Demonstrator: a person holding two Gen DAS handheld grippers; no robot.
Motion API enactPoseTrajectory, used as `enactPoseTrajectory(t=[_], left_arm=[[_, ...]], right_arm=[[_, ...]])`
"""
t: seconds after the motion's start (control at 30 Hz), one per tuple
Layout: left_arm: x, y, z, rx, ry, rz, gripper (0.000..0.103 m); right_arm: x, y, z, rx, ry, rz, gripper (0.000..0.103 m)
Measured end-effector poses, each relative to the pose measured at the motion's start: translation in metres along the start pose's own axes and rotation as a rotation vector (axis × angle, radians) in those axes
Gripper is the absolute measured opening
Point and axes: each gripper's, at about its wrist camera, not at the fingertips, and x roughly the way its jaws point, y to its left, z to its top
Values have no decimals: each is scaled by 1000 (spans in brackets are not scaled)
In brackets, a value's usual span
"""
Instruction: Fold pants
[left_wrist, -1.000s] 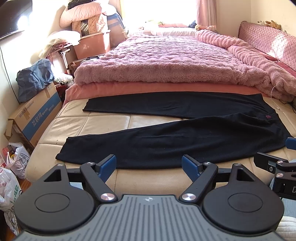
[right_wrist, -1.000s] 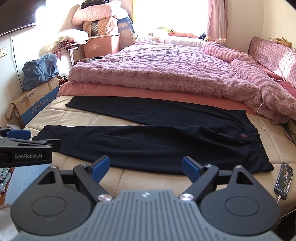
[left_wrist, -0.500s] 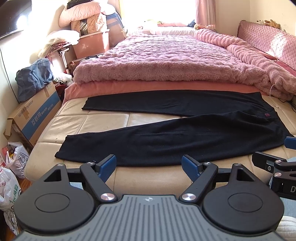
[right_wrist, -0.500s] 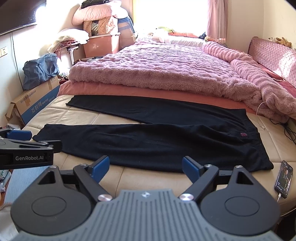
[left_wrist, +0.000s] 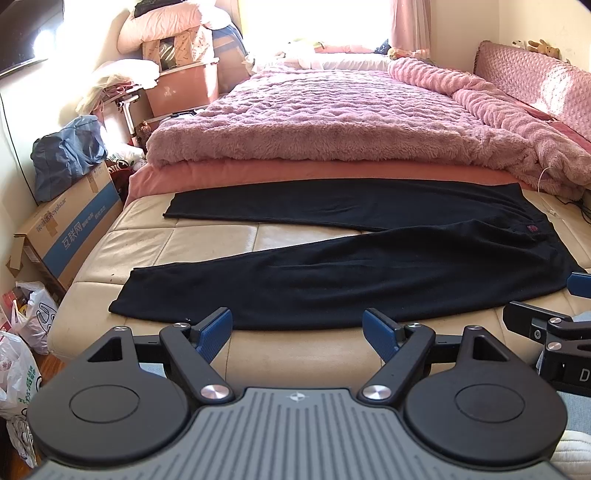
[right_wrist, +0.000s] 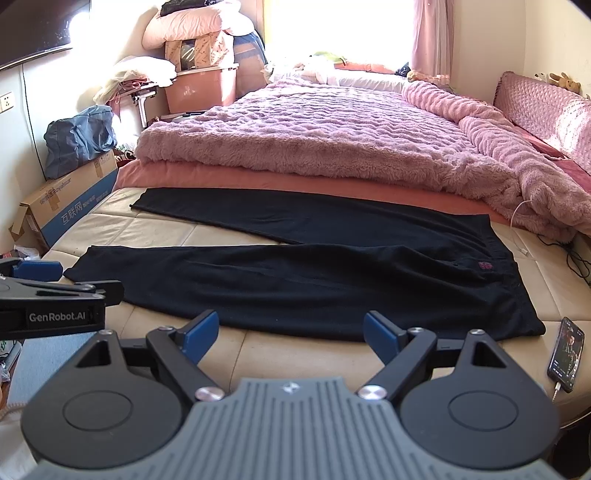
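Note:
Black pants (left_wrist: 351, 273) lie spread flat on the beige leather bench (left_wrist: 192, 240) at the foot of the bed, legs splayed to the left, waistband to the right. They also show in the right wrist view (right_wrist: 314, 280). My left gripper (left_wrist: 297, 330) is open and empty, just short of the near leg's front edge. My right gripper (right_wrist: 290, 332) is open and empty, in front of the pants' near edge toward the waist. Each gripper shows at the edge of the other's view.
A phone (right_wrist: 567, 354) on a cable lies on the bench's right end. A pink fuzzy blanket (left_wrist: 332, 125) covers the bed behind. A cardboard box (left_wrist: 66, 229), a blue bag and plastic bags (left_wrist: 22, 354) crowd the floor on the left.
Both grippers have drifted slightly closer to the pants' near edge. Both stay open. The pants have not moved.

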Motion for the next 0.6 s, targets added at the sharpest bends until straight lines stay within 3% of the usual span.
enactPoseTrajectory(t=[0.6], left_arm=[[0,0,0,0,0,0,94]], right_arm=[[1,1,1,1,-2,3,82]])
